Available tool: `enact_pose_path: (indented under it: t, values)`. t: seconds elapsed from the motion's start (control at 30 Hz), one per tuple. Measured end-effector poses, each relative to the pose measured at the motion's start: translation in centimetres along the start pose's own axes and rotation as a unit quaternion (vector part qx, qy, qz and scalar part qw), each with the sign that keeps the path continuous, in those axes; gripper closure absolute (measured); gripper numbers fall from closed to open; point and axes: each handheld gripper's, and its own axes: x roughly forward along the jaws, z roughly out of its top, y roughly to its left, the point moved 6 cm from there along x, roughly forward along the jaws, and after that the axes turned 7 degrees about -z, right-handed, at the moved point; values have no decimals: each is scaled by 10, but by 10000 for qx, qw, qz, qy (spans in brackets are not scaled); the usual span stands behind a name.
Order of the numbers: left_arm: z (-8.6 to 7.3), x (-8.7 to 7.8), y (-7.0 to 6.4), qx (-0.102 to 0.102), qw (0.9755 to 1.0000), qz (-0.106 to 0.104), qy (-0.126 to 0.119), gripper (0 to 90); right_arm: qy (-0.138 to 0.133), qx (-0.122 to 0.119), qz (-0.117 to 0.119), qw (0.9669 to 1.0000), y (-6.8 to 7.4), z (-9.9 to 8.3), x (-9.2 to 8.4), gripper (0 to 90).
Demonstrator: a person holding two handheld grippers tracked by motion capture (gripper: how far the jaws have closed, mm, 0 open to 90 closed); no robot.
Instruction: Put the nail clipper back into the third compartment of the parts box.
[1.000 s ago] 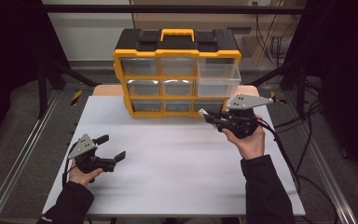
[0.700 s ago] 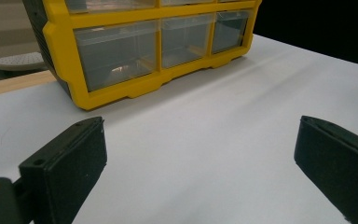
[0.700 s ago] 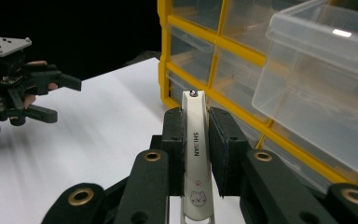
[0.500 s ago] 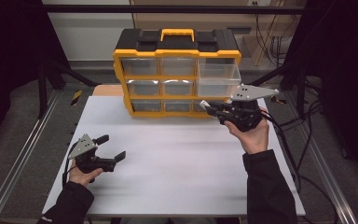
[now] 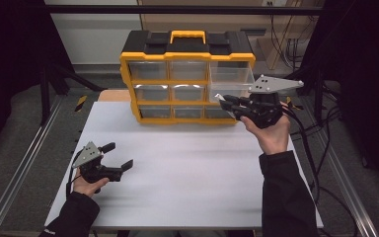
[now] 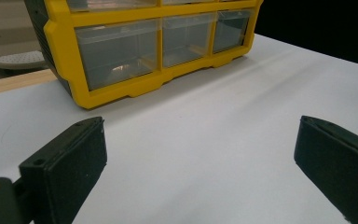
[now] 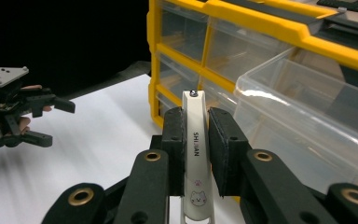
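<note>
A yellow and black drawer organizer [image 5: 187, 79] with clear drawers stands at the back of the white table [image 5: 177, 173]. Its top right drawer [image 5: 229, 81] is pulled out. My right gripper [image 5: 225, 101] hovers in front of that drawer [image 7: 307, 112], shut on a slim white tool [image 7: 195, 154] printed with "SHIJIAN" and a small cat face. The tool stands upright between the pads. At the table's front left my left gripper [image 5: 118, 155] is open with nothing between its fingers [image 6: 65, 158], and it faces the organizer's bottom row [image 6: 144, 42].
Cables trail off the right side of the table [image 5: 311, 128]. Metal frame rails run along both sides [image 5: 24, 168]. A wooden board [image 5: 111, 95] shows behind the table's back left corner.
My right gripper has risen with the white tool, from the level of the bottom drawers to beside the open top right drawer. The left gripper has stayed put.
</note>
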Motion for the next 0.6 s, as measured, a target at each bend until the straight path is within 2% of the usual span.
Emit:
enact_pose_path:
  t: [0.6]
  values:
    - [1,0,0,3,10000,-1,-22,21,-76,42,-242,9997,-18,23,1,772]
